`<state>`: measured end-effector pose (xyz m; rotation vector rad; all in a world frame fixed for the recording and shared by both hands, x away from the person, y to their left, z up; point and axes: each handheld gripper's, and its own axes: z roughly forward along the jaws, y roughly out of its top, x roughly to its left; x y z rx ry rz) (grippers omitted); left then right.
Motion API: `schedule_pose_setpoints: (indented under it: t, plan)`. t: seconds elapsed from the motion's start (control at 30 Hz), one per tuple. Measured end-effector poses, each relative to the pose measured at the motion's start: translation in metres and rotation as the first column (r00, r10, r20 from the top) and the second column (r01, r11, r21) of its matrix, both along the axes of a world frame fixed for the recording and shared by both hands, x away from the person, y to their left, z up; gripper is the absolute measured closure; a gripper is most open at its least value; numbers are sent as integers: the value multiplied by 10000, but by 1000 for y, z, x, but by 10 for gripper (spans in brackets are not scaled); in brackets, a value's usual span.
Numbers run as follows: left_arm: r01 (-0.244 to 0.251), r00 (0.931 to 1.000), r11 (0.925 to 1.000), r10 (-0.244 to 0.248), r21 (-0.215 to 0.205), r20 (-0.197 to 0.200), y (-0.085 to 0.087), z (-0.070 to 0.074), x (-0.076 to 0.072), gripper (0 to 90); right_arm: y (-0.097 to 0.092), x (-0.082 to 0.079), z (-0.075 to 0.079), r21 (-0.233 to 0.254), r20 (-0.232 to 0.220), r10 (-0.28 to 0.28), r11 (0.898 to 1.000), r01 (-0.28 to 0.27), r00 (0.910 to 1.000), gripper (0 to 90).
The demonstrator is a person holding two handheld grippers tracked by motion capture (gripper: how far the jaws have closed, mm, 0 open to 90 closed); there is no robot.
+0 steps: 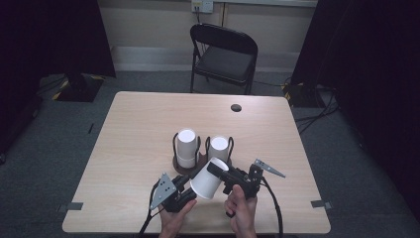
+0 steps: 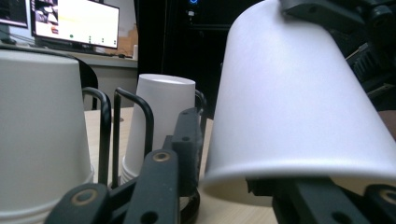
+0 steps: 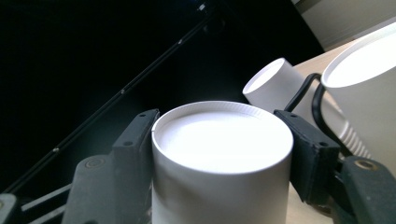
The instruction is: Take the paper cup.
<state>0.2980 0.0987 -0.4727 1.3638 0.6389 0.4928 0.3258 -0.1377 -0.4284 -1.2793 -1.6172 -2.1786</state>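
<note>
Held cup: one white paper cup (image 1: 208, 179), tilted, rim toward me, lifted above the surface (image 1: 133, 148) just in front of the rack.
My right gripper (image 1: 223, 173): my jaws are clamped on the cup's narrow base end, one pad on each side, as the right gripper view shows (image 3: 223, 154).
My left gripper (image 1: 184, 184): my jaws sit at the cup's wide rim; no earlier frame to compare, and I cannot tell whether the pads press on it. In the left gripper view the cup (image 2: 299, 102) lies over my right-hand jaw.
Rack: black wire holder (image 1: 174, 144) mid-surface.
Rack contents: two stacks of white cups, upside down, left stack (image 1: 186, 148), right stack (image 1: 218, 148).
Beyond the surface: black folding chair (image 1: 224, 55).
</note>
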Motion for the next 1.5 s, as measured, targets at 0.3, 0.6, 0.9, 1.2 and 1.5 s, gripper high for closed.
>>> schedule_pose_setpoints:
  t: [0.3, 0.6, 0.9, 1.2, 1.5]
  plan:
    - [-124, 9997, 9999, 125, -25, 206, 3, 0, -1, 784, 1, 2, -2, 178, -123, 238, 9996, -235, 9996, 333]
    - [296, 9995, 9985, -303, 450, 135, 5, 0, -3, 864, -1, 2, -1, -931, 185, -462, 9945, 477, 9988, 286]
    - [273, 9996, 9940, -271, 1060, -25, 12, 1, 2, 868, -6, 0, 0, -1539, 674, -870, 9834, 965, 9939, 279]
    - [320, 9988, 9884, -263, 1485, -404, 19, 5, 5, 869, -7, -4, 0, -1983, 1143, -925, 9735, 1139, 9891, 260]
    - [369, 9955, 9779, -180, 2056, -935, 25, 12, 9, 871, -10, -10, 1, -2546, 1695, -1075, 9555, 1490, 9796, 234]
